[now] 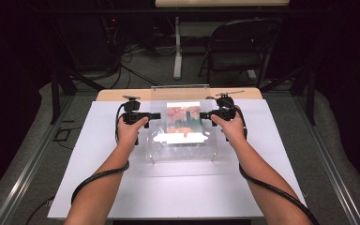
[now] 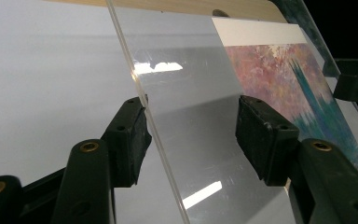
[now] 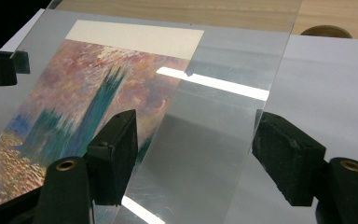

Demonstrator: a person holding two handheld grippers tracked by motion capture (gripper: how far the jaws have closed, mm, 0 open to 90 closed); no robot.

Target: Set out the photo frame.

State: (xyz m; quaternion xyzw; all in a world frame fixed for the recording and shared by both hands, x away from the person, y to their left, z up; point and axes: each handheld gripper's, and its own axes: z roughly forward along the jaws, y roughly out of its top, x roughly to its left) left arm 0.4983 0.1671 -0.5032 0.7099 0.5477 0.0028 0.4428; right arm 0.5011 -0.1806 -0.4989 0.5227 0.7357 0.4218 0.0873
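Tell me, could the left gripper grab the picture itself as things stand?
Probably not. The painted picture lies under a clear plastic sheet that covers it. The left gripper has its jaws open astride that sheet's edge, so only the sheet looks within its grasp.

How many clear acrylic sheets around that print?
2, as far as visible. One acrylic sheet lies flat over the painting print, between the left gripper and right gripper. Another stands at the table's far edge. More could be stacked unseen.
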